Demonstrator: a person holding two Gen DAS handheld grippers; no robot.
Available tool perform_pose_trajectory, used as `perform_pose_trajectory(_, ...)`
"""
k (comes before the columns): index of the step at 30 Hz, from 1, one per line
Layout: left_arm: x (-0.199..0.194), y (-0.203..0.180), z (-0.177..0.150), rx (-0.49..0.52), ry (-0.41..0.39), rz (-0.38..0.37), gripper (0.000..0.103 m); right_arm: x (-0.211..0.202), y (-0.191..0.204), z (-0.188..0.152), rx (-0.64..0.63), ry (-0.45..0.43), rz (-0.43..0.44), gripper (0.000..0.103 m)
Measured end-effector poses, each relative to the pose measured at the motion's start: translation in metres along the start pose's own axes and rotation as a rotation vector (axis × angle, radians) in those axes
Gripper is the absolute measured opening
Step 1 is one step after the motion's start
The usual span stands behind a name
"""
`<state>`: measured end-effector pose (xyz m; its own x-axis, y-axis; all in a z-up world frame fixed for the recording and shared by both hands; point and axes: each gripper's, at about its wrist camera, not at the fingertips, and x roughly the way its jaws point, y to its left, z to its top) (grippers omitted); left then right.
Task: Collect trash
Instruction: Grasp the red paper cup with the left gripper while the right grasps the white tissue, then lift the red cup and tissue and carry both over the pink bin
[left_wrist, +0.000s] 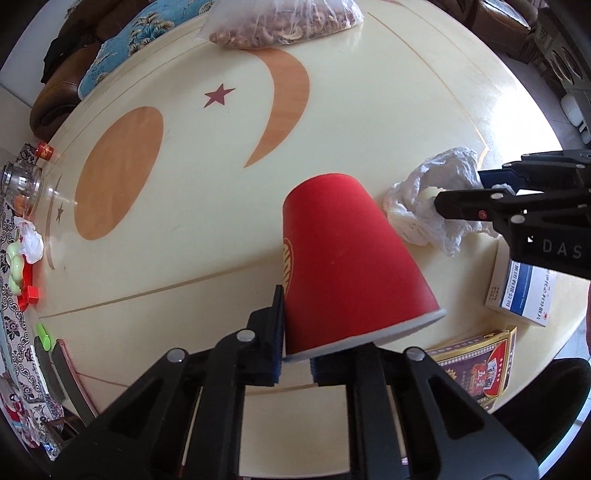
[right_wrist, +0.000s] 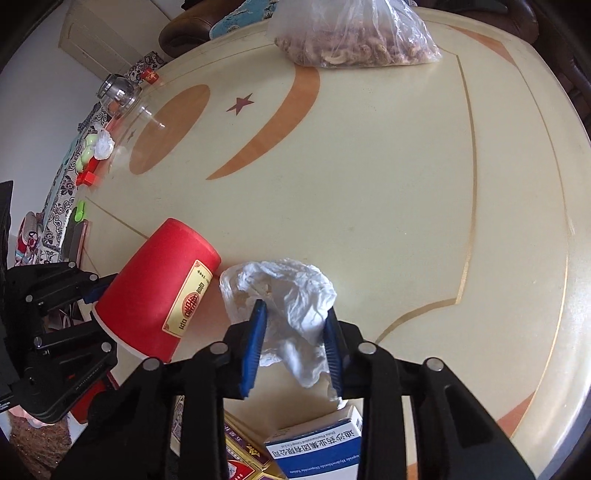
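A red paper cup with a yellow label is being held tipped on its side just over the cream round table, its rim clamped in the left gripper. Just beside it, a crumpled white plastic wrapper is being squeezed between the blue pads of the right gripper. A blue-and-white medicine box is lying near the wrapper.
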<state>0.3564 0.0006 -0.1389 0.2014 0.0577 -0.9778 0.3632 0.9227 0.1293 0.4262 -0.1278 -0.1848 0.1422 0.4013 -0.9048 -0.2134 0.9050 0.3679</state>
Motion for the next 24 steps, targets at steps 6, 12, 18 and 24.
perform_pose_trajectory(6,-0.010,-0.001,-0.005,0.008,-0.019,0.011,0.011,-0.013,0.014,-0.003,-0.059,-0.043,-0.050,0.016)
perform_pose_trajectory(12,-0.013,-0.002,-0.007,-0.005,-0.017,0.005,0.011,-0.014,0.017,-0.007,-0.064,-0.036,-0.079,0.007)
perform_pose_trajectory(18,-0.013,0.007,-0.010,-0.033,-0.006,-0.005,0.011,-0.012,0.016,-0.014,-0.058,-0.030,-0.076,0.005)
perform_pose_trajectory(24,-0.012,0.010,-0.015,-0.036,0.000,-0.009,0.011,-0.026,0.016,-0.019,-0.037,-0.053,-0.035,0.005)
